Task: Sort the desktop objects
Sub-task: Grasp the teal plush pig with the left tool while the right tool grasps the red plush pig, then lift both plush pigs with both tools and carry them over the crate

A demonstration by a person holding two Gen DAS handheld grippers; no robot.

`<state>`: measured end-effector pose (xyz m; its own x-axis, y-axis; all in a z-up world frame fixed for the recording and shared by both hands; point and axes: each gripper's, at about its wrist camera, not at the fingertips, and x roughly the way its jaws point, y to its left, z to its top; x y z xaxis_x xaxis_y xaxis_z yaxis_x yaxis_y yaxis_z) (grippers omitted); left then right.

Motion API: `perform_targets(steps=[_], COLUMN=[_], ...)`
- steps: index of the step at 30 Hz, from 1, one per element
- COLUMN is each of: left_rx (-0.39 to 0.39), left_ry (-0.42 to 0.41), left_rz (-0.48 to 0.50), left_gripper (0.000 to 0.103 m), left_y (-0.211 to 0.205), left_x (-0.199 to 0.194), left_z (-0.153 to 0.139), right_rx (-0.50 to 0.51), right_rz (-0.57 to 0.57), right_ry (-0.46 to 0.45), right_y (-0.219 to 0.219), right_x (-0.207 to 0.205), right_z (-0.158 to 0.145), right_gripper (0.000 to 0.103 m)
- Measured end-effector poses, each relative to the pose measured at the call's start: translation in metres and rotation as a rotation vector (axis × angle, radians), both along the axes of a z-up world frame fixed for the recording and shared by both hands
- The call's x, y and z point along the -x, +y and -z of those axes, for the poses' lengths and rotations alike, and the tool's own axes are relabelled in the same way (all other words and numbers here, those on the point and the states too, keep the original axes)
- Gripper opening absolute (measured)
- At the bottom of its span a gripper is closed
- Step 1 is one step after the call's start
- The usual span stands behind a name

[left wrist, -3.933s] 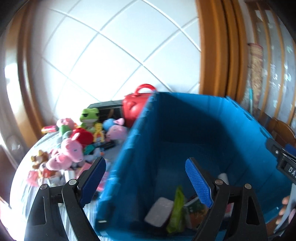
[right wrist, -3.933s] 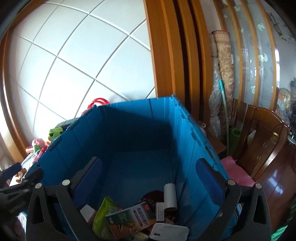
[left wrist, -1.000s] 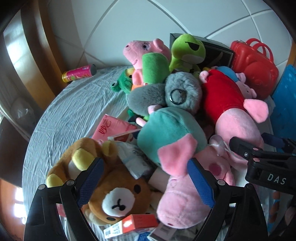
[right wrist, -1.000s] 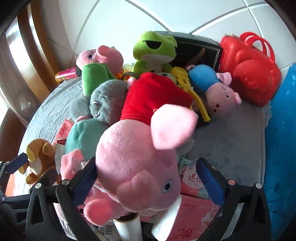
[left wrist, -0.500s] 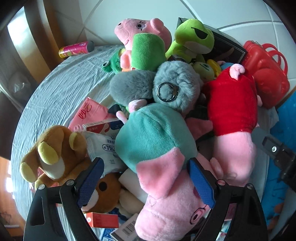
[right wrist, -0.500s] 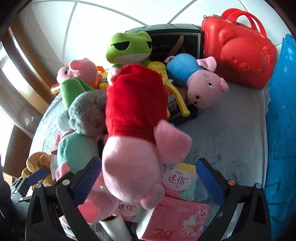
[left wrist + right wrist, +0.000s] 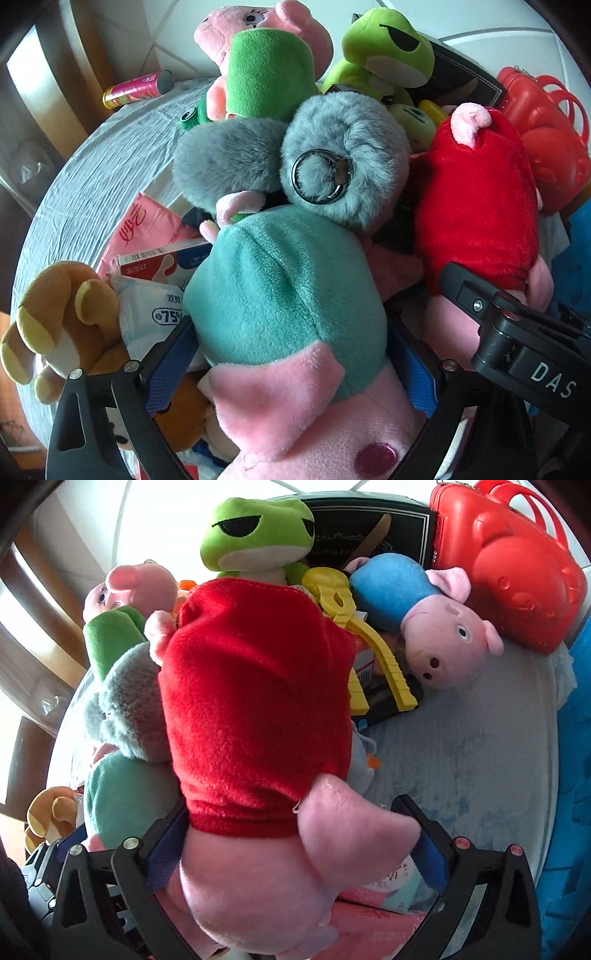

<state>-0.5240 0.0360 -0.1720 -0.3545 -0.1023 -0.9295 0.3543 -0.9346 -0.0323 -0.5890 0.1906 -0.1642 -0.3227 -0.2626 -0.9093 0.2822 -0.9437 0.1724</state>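
The left gripper (image 7: 288,362) now presses its blue pads against both sides of the teal-dressed pig plush (image 7: 288,295), which fills the lower centre of its view; half a second ago those pads stood apart with the toy only between them. The right gripper (image 7: 295,845) likewise clamps the red-dressed pig plush (image 7: 255,716), where earlier its fingers stood clear of it.

Only the left wrist view shows the brown bear plush (image 7: 55,317) at lower left, the wet-wipe pack (image 7: 155,314) beside it, the pink can (image 7: 136,88) at upper left, and the grey fur pompom (image 7: 343,162) touching the teal toy's top. Only the right wrist view shows the blue-dressed pig plush (image 7: 436,616), the yellow toy guitar (image 7: 362,642) and the black box (image 7: 369,524) behind the green frog plush (image 7: 255,535).

Bare table cloth (image 7: 480,746) lies open at centre right, bounded by the red bear case (image 7: 509,565) above and the blue bin (image 7: 572,812) along the right edge.
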Motion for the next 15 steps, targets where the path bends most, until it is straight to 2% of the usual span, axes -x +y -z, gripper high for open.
perform_targets(steps=[6,8,11,13,15], left_rx=[0.017,0.025,0.029,0.032,0.032], left_ry=[0.019,0.027,0.039,0.049,0.065], left_rz=[0.021,0.029,0.036,0.043,0.048], left_gripper=[0.088,0.086,0.083,0.081,0.078], left_y=[0.0,0.001,0.003,0.004,0.003], left_x=[-0.003,-0.005,-0.009,-0.012,-0.018], left_z=[-0.005,-0.008,-0.012,-0.016,-0.022], right_rx=[-0.021,-0.015,-0.002,-0.001,-0.002], right_rz=[-0.02,-0.019,-0.022,-0.027,-0.023], right_ry=[-0.012,0.014,0.049,0.069,0.078], right_y=[-0.014,-0.014,-0.013,-0.013,-0.012], right_x=[0.008,0.007,0.002,-0.002,-0.006], right_z=[0.014,0.01,-0.003,-0.011,-0.016], right_gripper=[0.103,0.103,0.091,0.078,0.076])
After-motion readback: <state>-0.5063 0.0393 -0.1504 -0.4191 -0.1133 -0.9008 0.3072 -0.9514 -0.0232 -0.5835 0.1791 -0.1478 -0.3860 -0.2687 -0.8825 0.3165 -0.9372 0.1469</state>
